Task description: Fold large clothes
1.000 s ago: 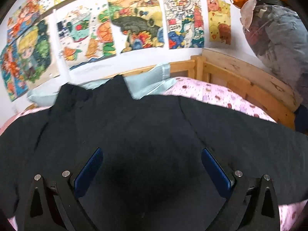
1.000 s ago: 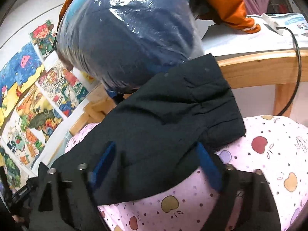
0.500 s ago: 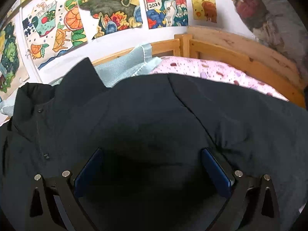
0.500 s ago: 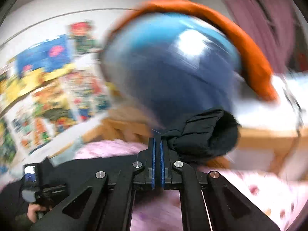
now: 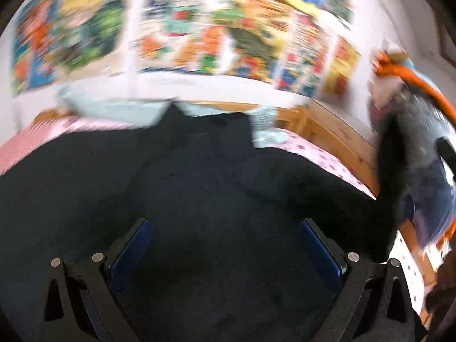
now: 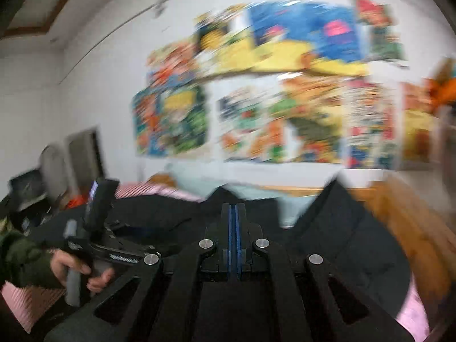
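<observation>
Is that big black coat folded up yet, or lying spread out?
Mostly spread: the black coat lies wide across the pink bedsheet. The shut right gripper is over it; any grip is hidden.

Motion blur smears the wall posters [image 5: 216, 37] in both views. The dark jacket [image 5: 216, 176] hides most of the bed [image 5: 322, 156]. Whether the right gripper [image 6: 234, 228] pinches cloth stays unclear.

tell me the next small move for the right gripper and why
Probably carry the pinched fabric on across the black jacket and lay it on the body. The right gripper has its jaws shut, seemingly on the jacket, and it is aimed over the spread garment. The left gripper hovers open.
</observation>
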